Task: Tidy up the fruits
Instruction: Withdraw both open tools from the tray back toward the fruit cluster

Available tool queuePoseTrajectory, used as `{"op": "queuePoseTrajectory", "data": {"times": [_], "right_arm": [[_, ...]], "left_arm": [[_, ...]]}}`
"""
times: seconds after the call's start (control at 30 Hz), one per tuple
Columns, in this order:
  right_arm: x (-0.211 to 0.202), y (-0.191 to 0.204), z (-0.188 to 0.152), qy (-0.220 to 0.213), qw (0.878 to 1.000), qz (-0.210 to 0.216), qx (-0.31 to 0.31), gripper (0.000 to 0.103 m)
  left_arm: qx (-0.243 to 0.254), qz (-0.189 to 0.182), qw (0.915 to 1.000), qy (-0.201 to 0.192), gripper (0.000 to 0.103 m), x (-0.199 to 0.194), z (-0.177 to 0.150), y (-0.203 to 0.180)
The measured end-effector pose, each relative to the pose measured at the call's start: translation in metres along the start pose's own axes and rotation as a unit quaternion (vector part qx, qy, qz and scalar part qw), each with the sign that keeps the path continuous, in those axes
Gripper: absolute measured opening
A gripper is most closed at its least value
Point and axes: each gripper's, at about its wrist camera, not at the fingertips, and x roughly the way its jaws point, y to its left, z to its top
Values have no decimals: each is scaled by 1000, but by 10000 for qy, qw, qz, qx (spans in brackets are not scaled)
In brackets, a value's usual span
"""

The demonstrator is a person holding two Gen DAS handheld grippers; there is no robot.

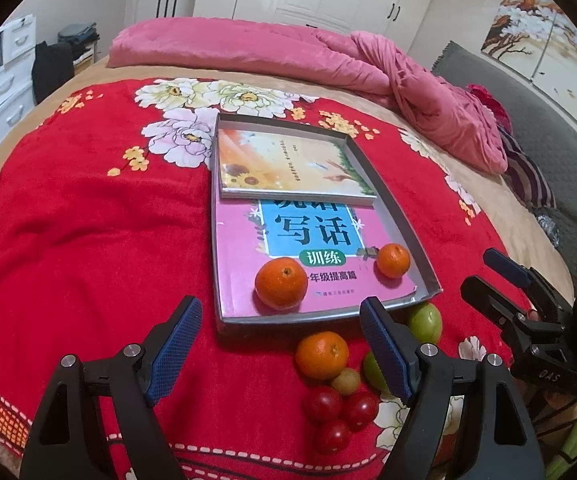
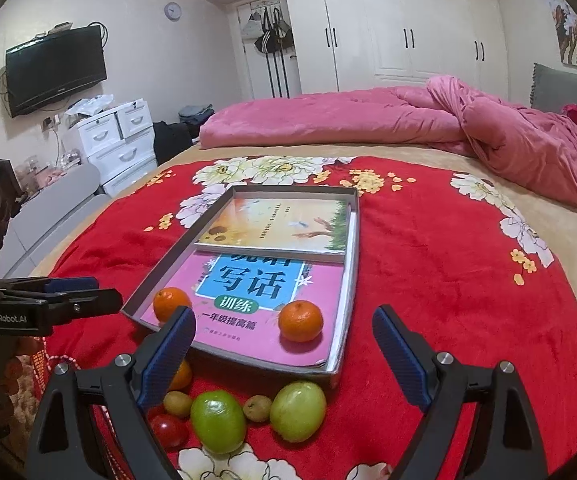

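A grey tray (image 1: 404, 224) on the red flowered blanket holds two books. Two oranges (image 1: 281, 283) (image 1: 393, 260) rest on the pink book. In front of the tray lie a third orange (image 1: 322, 355), two green apples (image 2: 218, 421) (image 2: 298, 411), two small brownish fruits (image 2: 257, 408) and three red tomatoes (image 1: 322, 404). My left gripper (image 1: 281, 305) hovers open above the tray's near edge, nothing between its pads. My right gripper (image 2: 284, 314) is open above the loose fruit, also holding nothing. Its left finger hides part of the loose orange (image 2: 182, 376).
A rumpled pink quilt (image 2: 408, 116) lies across the far side of the bed. White drawers (image 2: 120, 140) and a wall TV (image 2: 56, 68) stand to the left, wardrobes (image 2: 400, 24) at the back. The other gripper (image 1: 480, 270) shows at the right of the left wrist view.
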Motion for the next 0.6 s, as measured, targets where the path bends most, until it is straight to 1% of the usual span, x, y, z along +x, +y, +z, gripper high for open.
{"op": "queuePoseTrajectory", "data": {"times": [0.6], "right_arm": [[-10,25,-17,219,9994,231,-164,90]], "left_arm": [[226,-66,9995,216,82,-8,-22,-12]]}}
